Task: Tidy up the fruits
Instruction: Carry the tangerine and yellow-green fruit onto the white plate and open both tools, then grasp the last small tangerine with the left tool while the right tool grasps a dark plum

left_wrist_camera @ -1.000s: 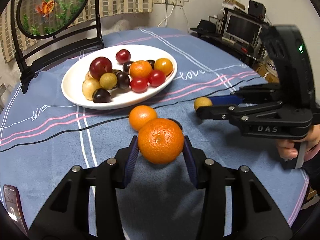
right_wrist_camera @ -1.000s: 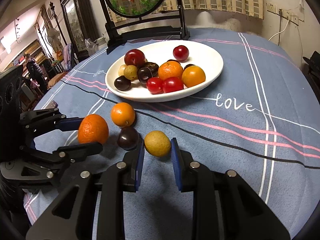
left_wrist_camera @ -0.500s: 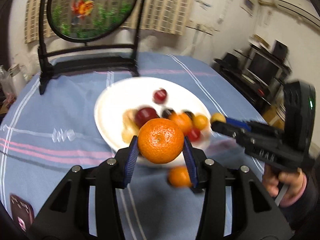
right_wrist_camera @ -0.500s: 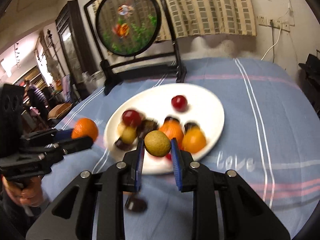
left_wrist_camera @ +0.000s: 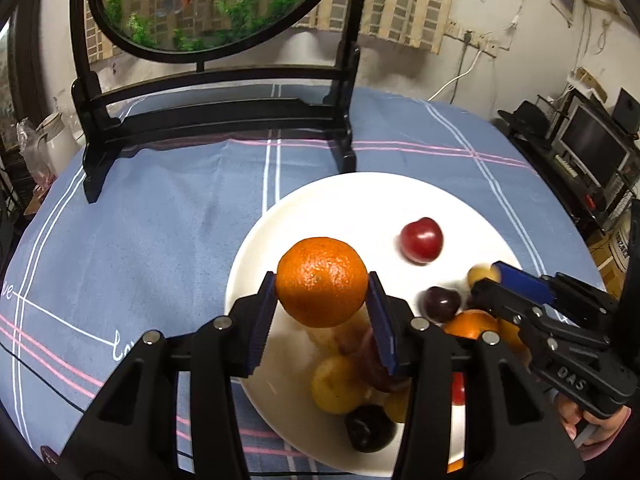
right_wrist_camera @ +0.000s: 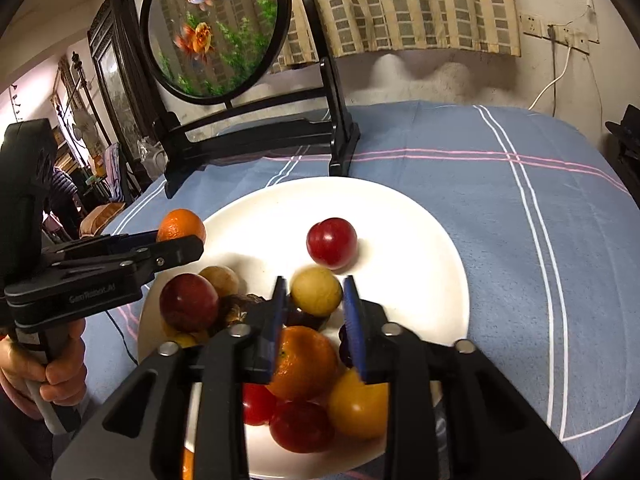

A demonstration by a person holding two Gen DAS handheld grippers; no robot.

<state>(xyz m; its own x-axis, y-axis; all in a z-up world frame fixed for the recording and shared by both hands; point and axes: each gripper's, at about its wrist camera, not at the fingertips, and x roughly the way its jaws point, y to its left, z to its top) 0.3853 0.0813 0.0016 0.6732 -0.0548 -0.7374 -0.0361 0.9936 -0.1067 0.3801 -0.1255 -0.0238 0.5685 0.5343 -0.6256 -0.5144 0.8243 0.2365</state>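
Observation:
My left gripper [left_wrist_camera: 322, 300] is shut on a large orange [left_wrist_camera: 322, 282] and holds it above the left part of the white plate [left_wrist_camera: 360, 204]. The left gripper and its orange [right_wrist_camera: 180, 224] also show in the right wrist view. My right gripper [right_wrist_camera: 314, 300] holds a small yellow-green fruit [right_wrist_camera: 316, 290] between its blue pads over the plate [right_wrist_camera: 404, 240], above the pile of fruit. The right gripper [left_wrist_camera: 490, 280] also shows in the left wrist view. A red plum [right_wrist_camera: 331, 242] lies alone farther back on the plate.
The plate holds several fruits: a tangerine [right_wrist_camera: 306, 362], a yellow fruit [right_wrist_camera: 358, 406], red plums [right_wrist_camera: 188, 302] and dark ones [left_wrist_camera: 440, 302]. A black stand with a round goldfish picture [left_wrist_camera: 216, 116] stands behind the plate. The blue striped cloth [right_wrist_camera: 540, 208] covers the table.
Both grippers have lifted their fruit off the cloth and carried it forward over the plate. The plate and stand now look much closer in both views.

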